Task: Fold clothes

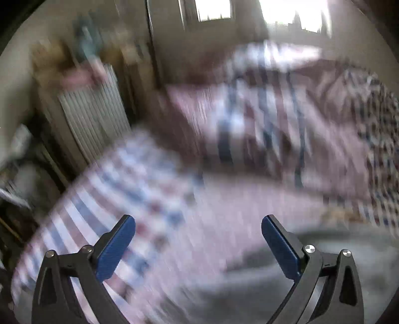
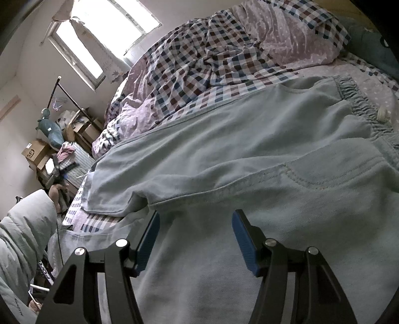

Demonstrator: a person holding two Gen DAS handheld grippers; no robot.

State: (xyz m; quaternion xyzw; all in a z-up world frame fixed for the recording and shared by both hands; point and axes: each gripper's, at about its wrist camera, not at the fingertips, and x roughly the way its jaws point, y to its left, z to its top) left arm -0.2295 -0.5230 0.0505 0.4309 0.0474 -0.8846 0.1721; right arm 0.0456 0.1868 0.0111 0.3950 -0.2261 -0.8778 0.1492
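Right gripper (image 2: pixel 195 239) hovering half-open, nothing pinched, directly over pale blue sweatpants (image 2: pixel 224 149); long axis running waistband far-right to leg hems far-left. Left gripper (image 1: pixel 198 239) wide open, empty, over checked bedsheet (image 1: pixel 119 189); farther off.

Everything is smearing with motion blur here. The left gripper (image 1: pixel 198 224) is hanging wide open, blue pads (image 1: pixel 114 249) splayed apart with nothing between them. Under it a striped and checked bedsheet (image 1: pixel 119 189) is running across the bed, a grey garment (image 1: pixel 274 269) lying at lower right. A white radiator (image 1: pixel 94 112) is standing at the left wall, bright windows (image 1: pixel 214 10) glaring above.
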